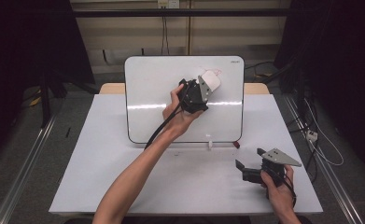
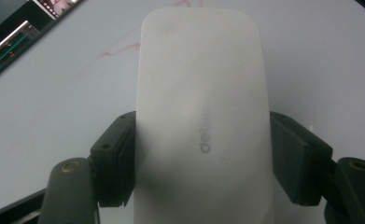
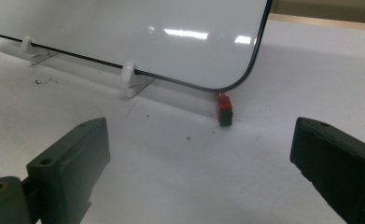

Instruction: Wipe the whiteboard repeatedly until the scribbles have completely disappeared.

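Held between the two black jaws of the left gripper (image 2: 203, 158), a white whiteboard eraser (image 2: 203, 116) rises up the middle of the left gripper view; both pads press against its long sides, so the jaws are clamped on it. Faint grey lettering runs along the eraser's face. Its far end lies against the whiteboard (image 2: 320, 60), where pale red marker traces (image 2: 119, 49) show just to the eraser's left.

From the high view, the left gripper (image 1: 203, 88) is raised to the upper middle of the whiteboard (image 1: 147, 98), the person's left hand (image 1: 178, 114) wrapped round its body and a black cable trailing down along the forearm. The eraser (image 1: 212, 80) projects up and to the right from the jaws, touching the board near a faint red mark. The board stands tilted back on small white feet (image 1: 209, 145) at the far middle of the white table (image 1: 101, 177).

The right gripper (image 1: 248, 161) rests low over the table's near right corner, well apart from the board, held in the right hand (image 1: 279, 186). Its jaws stand wide apart with nothing between them, as the right gripper view confirms (image 3: 199, 158). Beyond them lies a small red and black block (image 3: 224, 108), just below the board's lower right corner (image 3: 245, 70).
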